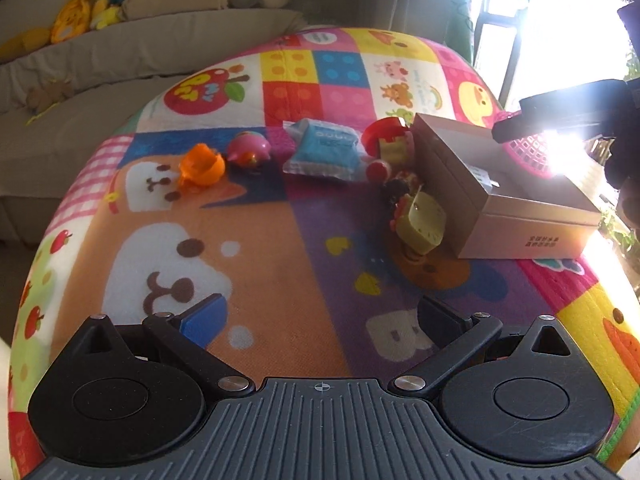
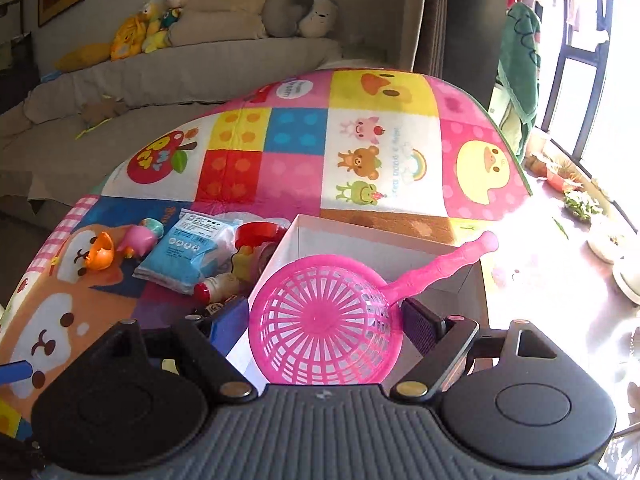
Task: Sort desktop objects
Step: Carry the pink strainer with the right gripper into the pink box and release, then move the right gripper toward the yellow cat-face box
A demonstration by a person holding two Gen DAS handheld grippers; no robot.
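My right hand-held gripper, lower centre of its view, is spread wide around the pink strainer, pads against its basket, over the open white box. My left hand-held gripper hangs wide open and empty above the patterned desk.

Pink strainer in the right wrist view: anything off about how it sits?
Yes. The pink strainer is between the right claw pads, tipped on its side, handle slanting up across the white box rim rather than lying inside.
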